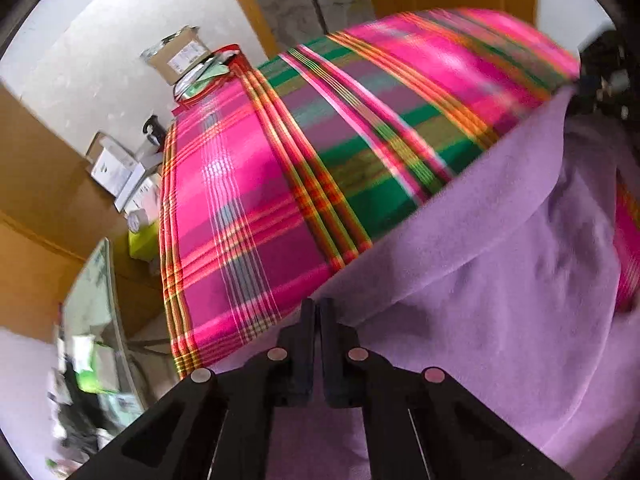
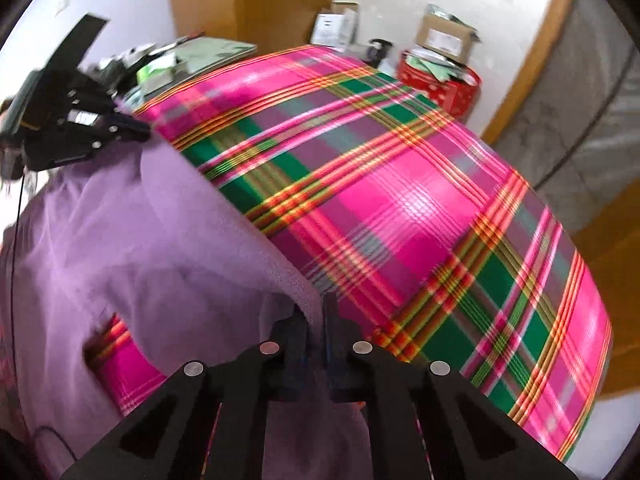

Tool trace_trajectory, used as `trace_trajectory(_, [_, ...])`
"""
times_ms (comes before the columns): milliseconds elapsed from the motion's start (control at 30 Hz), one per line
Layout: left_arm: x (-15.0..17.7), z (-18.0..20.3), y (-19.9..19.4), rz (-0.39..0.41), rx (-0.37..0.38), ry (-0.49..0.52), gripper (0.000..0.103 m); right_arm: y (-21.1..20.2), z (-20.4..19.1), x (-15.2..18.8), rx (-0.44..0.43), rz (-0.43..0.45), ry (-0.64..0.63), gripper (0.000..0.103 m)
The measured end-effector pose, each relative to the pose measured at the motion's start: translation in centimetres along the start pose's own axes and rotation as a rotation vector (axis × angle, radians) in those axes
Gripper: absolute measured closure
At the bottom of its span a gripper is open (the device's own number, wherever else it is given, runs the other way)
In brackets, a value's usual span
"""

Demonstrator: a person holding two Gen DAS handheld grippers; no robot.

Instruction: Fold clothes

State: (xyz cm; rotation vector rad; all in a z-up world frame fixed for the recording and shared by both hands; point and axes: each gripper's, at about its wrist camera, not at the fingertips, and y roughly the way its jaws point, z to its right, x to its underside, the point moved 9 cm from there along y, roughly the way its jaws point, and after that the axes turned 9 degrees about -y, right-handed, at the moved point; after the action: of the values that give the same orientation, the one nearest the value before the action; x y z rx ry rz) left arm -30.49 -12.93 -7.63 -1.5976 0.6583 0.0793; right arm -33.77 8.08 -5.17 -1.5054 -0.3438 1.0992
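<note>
A lilac fleece garment [image 1: 500, 260] [image 2: 140, 240] lies partly lifted over a table covered by a pink and green plaid cloth [image 1: 240, 184] [image 2: 420, 200]. My left gripper [image 1: 318, 310] is shut on the garment's edge at the near side; in the right wrist view it shows at the far left [image 2: 138, 130], pinching a corner. My right gripper [image 2: 318, 312] is shut on another part of the same edge. The fabric hangs stretched and rumpled between the two. A gap in the garment shows plaid [image 2: 120, 344] beneath.
A cardboard box [image 1: 180, 54] sits on a red bin [image 2: 444, 80] beyond the table's far end. White boxes [image 1: 116, 168] are stacked by the wall. A cluttered glass-topped table [image 1: 96, 320] stands beside the plaid table. A wooden door frame [image 2: 532, 52] is behind.
</note>
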Motion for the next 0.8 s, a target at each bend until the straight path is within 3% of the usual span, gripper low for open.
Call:
trace_trajectory(100, [-1.3, -1.4, 0.3, 0.017, -0.002, -0.058, 0.101, 0.8, 0.9, -0.2, -0.012, -0.01, 0.058, 0.095])
trace_trajectory(300, [-1.4, -1.9, 1.8, 0.001, -0.026, -0.109, 0.101, 1.8, 2.1, -0.1, 0.017, -0.02, 0.11, 0.073])
trace_trajectory(400, [-0.6, -2.4, 2.2, -0.005, -0.061, -0.152, 0.103, 0.3, 2.3, 0.1, 0.03, 0.019, 0.116, 0.072])
trace_trajectory(533, [-0.3, -3.4, 2.3, -0.009, -0.045, -0.239, 0.103, -2.4, 3.0, 0.9, 0.065, 0.077, 0.135, 0.07])
trace_trajectory(800, [-1.3, -1.5, -1.2, 0.083, -0.016, -0.247, 0.101, -6.8, 2.5, 4.1, 0.125, 0.145, 0.135, 0.07])
